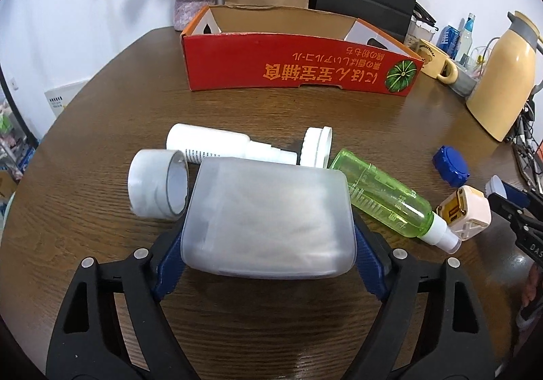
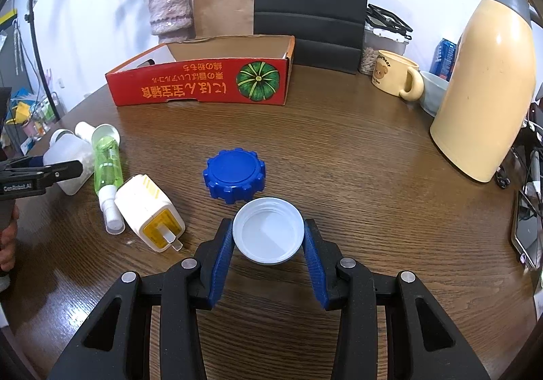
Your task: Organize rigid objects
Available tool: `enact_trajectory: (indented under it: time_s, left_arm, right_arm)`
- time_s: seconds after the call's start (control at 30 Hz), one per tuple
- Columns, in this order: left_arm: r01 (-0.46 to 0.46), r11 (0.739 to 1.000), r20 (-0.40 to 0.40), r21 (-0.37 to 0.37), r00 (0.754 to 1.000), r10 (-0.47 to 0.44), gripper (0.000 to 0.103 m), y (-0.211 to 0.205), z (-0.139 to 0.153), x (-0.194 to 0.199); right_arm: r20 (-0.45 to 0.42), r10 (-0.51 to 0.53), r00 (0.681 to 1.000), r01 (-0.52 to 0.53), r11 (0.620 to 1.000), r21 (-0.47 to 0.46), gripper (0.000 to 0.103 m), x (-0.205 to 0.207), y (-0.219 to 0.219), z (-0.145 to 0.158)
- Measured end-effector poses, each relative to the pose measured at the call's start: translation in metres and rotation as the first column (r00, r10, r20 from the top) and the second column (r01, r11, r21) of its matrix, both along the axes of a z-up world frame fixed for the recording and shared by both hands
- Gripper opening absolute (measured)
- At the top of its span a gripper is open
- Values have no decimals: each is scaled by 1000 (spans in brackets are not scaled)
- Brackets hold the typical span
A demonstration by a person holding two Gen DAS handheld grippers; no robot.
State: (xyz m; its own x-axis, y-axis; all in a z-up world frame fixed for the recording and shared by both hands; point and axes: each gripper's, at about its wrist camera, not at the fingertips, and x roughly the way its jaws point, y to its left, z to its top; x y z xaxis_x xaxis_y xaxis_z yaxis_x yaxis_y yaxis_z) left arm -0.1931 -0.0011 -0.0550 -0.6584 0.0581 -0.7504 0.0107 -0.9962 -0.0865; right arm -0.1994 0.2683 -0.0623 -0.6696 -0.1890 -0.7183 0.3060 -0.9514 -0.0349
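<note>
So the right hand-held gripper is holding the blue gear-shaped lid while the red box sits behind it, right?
Not quite. The right hand-held gripper holds the white cap; the blue gear-shaped lid lies free on the table beyond it. The red box does sit behind, as the right wrist view shows.

Left tongs (image 1: 268,227) clamped, angled down; right tongs (image 2: 268,244) likewise clamped.

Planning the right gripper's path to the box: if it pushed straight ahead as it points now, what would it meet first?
Probably the blue cap, just beyond the white lid held in the right gripper. The red box lies farther back; depth is unclear.
</note>
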Motion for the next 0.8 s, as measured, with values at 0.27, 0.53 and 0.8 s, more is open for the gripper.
enact_trajectory:
  time_s: [0.27, 0.53, 0.8]
  left_arm:
    - [-19, 1000, -20, -17, 1000, 18, 81, 3, 2, 5]
    - [-36, 999, -67, -16, 997, 34, 80, 3, 12, 15]
    - [-45, 999, -107, -16, 993, 43, 79, 1, 26, 25]
  right_arm:
    - [-9, -12, 1000, 12, 1000, 10, 45, 1, -1, 1]
    - [-38, -26, 999, 26, 1000, 13, 45, 5, -1, 4]
    - [-72, -41, 997, 41, 999, -8, 45, 7, -3, 10]
